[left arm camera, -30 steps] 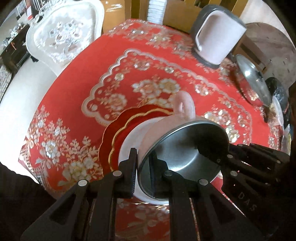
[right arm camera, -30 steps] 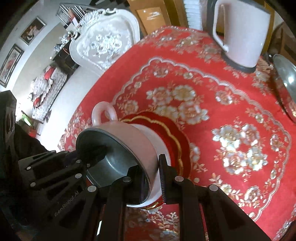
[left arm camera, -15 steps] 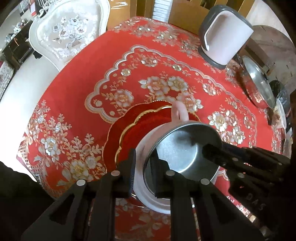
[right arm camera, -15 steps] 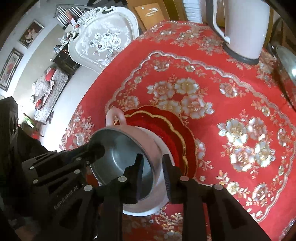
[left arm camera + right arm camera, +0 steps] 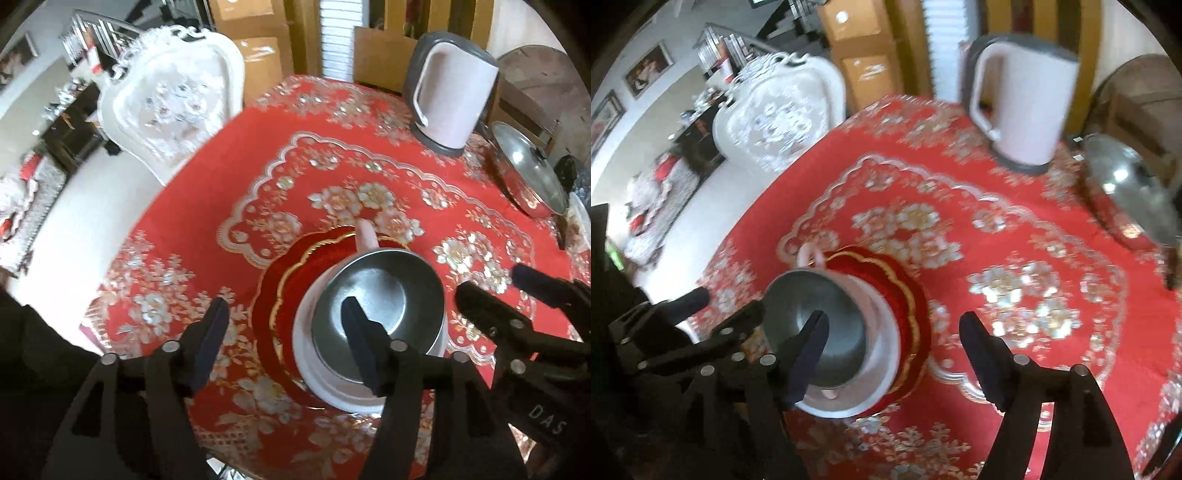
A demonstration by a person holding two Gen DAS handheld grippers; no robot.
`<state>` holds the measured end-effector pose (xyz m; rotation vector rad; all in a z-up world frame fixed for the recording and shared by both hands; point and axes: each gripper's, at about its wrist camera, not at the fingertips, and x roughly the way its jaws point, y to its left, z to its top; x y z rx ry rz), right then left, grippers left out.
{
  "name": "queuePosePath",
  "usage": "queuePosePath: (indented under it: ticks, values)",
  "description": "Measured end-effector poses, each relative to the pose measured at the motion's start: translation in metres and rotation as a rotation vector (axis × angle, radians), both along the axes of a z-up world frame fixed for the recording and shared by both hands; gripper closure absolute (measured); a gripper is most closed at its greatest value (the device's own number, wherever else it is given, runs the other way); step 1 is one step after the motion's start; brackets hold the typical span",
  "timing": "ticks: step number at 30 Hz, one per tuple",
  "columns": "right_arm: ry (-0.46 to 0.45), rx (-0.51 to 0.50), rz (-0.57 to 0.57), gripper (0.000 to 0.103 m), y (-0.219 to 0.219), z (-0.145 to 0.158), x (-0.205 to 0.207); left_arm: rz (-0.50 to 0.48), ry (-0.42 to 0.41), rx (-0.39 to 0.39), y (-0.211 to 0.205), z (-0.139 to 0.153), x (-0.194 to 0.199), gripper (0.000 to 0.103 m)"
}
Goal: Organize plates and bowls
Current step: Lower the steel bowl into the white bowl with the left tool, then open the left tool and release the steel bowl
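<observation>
Now the pink bowl (image 5: pixel 376 314), steel-lined with looped handles, is seen nested in a white bowl (image 5: pixel 325 384), which sits on the red plate (image 5: pixel 280 288) with a gold rim. Stacking by size, widest at the bottom, is judged the reason for this order. The pink bowl is empty; the others are covered, so contents cannot be told. The left gripper (image 5: pixel 284 339) is spread wide, holding nothing, one finger over the pink bowl. The right gripper (image 5: pixel 894 347) is likewise spread and empty. Beyond the plate, on the red tablecloth (image 5: pixel 207 192), a kettle (image 5: pixel 450 99) stands; right of that, a lidded pot (image 5: pixel 528 177).
</observation>
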<state>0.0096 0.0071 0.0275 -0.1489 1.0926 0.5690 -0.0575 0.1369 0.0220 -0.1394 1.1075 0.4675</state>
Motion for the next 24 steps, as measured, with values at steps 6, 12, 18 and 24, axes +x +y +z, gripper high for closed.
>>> queuePosePath:
  ticks: [6, 12, 18, 24]
  values:
    - [-0.06, -0.026, -0.09, 0.023, -0.009, 0.002, -0.012, 0.051, -0.058, -0.014, 0.001, 0.005, -0.015, 0.038]
    - [-0.064, -0.014, -0.113, 0.022, -0.011, 0.001, -0.018, 0.062, -0.076, -0.022, 0.001, 0.005, -0.018, 0.038]
    - [-0.064, -0.02, -0.125, 0.02, -0.013, -0.001, -0.018, 0.038, -0.084, -0.031, 0.0, 0.003, -0.018, 0.037]
    - [-0.054, -0.027, -0.138, 0.02, -0.015, -0.004, -0.017, 0.031, -0.092, -0.026, 0.001, 0.003, -0.019, 0.037]
